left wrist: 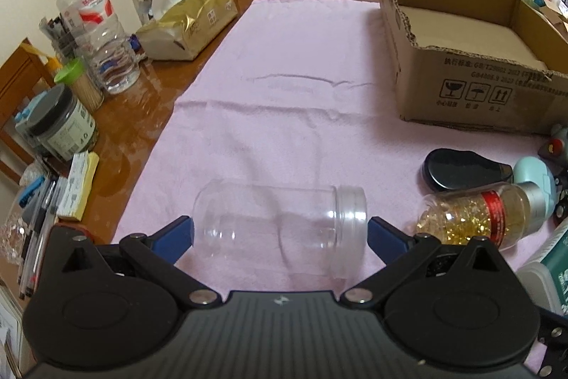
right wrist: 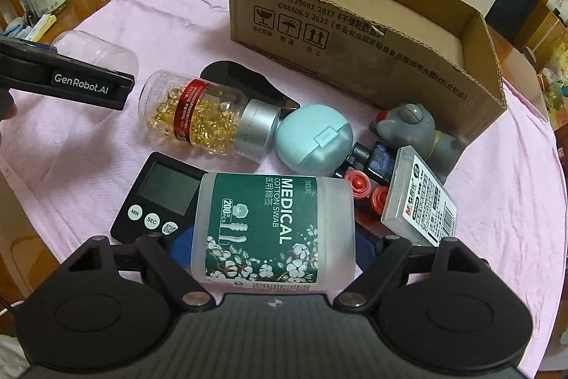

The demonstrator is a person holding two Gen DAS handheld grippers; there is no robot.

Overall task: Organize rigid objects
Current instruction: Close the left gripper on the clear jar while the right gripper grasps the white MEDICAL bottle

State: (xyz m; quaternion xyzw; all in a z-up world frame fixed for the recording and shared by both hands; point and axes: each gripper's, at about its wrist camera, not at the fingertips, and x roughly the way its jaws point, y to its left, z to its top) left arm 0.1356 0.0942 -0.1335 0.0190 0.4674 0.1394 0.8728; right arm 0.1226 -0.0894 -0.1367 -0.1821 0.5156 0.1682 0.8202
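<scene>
A clear empty plastic jar (left wrist: 280, 226) lies on its side on the pink cloth, between the blue fingertips of my left gripper (left wrist: 280, 233); the jaws stand wide at its two ends, and contact is unclear. The jar also shows in the right wrist view (right wrist: 96, 50), behind the left gripper's black body. My right gripper (right wrist: 273, 247) has a green-labelled cotton swab container (right wrist: 273, 229) between its fingers, lying on its side. An open cardboard box (right wrist: 355, 34) stands beyond; it also shows in the left wrist view (left wrist: 472, 87).
On the cloth lie a jar of gold capsules (right wrist: 202, 116), a black timer (right wrist: 156, 198), a teal round case (right wrist: 314, 139), a grey toy figure (right wrist: 415, 126), a grey lead box (right wrist: 419, 198) and a black flat object (left wrist: 461, 169). Bottles, jars and a tissue pack (left wrist: 188, 23) crowd the table's left side.
</scene>
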